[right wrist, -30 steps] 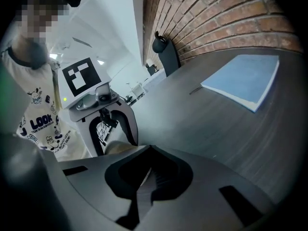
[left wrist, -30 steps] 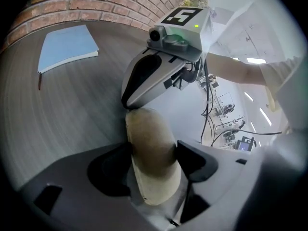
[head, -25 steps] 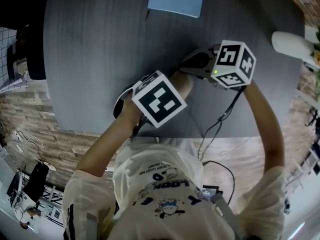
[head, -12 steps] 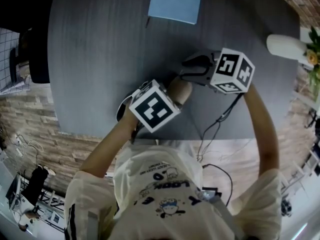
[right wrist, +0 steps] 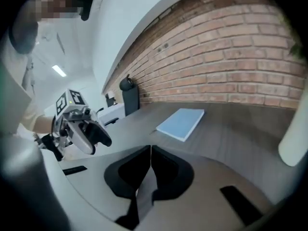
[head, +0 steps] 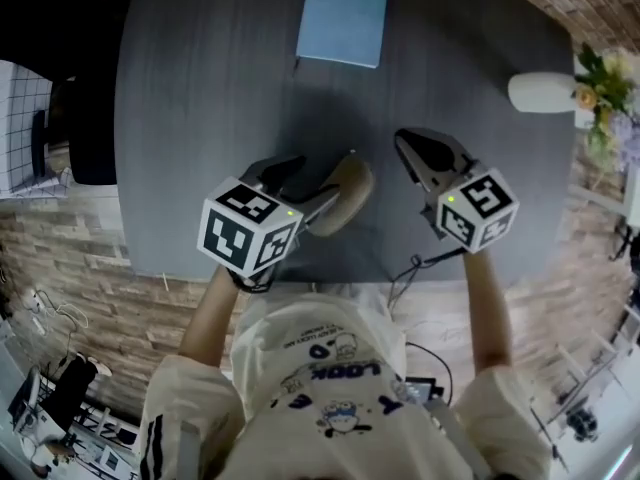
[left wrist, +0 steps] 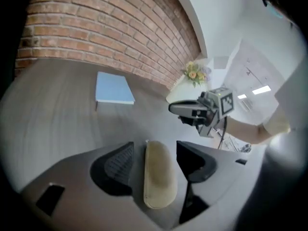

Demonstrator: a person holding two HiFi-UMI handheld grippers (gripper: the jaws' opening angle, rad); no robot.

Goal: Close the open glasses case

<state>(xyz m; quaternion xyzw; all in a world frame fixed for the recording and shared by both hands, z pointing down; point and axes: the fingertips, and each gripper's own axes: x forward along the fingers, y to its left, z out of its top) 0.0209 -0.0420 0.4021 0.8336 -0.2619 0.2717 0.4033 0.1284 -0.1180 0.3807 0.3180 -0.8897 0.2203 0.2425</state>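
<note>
The beige glasses case [head: 347, 190] is closed and sits between the jaws of my left gripper [head: 312, 182], which is shut on it and holds it above the grey table [head: 200, 118]. The left gripper view shows the case [left wrist: 156, 179] lengthwise between the two dark pads [left wrist: 118, 166]. My right gripper [head: 402, 138] hangs apart to the right of the case; its jaws are closing, the tips meet, and nothing is between them [right wrist: 150, 149]. From the right gripper view the left gripper [right wrist: 85, 134] shows with the case raised off the table.
A blue notebook [head: 342, 16] lies at the far middle of the table. A white vase [head: 538, 92] with flowers [head: 600, 76] stands at the right edge. A black object [head: 85, 118] stands beyond the left edge. A cable [head: 420, 266] hangs at the near edge.
Both grippers rose and drew back toward the person. The right gripper came off the case and moved right. The left gripper carried the case with it.
</note>
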